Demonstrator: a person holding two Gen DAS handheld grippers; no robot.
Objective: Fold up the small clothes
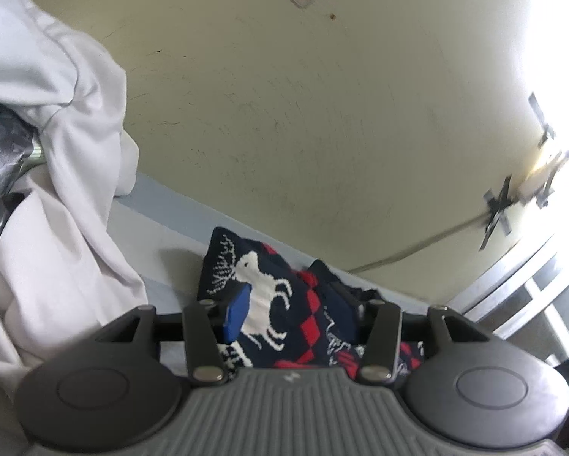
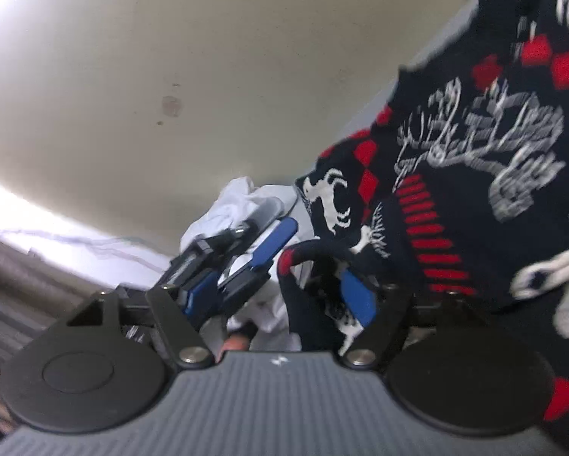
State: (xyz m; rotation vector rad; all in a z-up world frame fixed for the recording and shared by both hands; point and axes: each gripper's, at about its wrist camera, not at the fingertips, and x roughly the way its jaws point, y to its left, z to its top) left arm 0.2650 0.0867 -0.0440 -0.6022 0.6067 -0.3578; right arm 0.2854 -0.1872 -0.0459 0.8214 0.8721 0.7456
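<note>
A navy knitted sweater [image 1: 284, 304] with a white reindeer and red diamonds lies bunched on the pale blue table [image 1: 163, 235]. My left gripper [image 1: 292, 307] straddles it: its blue left pad [image 1: 239, 311] stands beside the reindeer, and cloth covers the right finger. The pads do not visibly squeeze the cloth. In the right wrist view the same sweater [image 2: 474, 190] fills the right side, blurred. My right gripper [image 2: 277, 300] stands wide open, a ribbed edge of the sweater looping in front of its right pad [image 2: 356, 300]. The left gripper [image 2: 246, 250] shows just beyond.
A crumpled white garment [image 1: 56, 190] is heaped at the left, also seen as white cloth [image 2: 239, 201] behind the grippers. The table meets a cream wall [image 1: 322, 114]. A cable taped to the wall [image 1: 497, 212] runs at the right. A fingertip [image 2: 235, 342] shows below.
</note>
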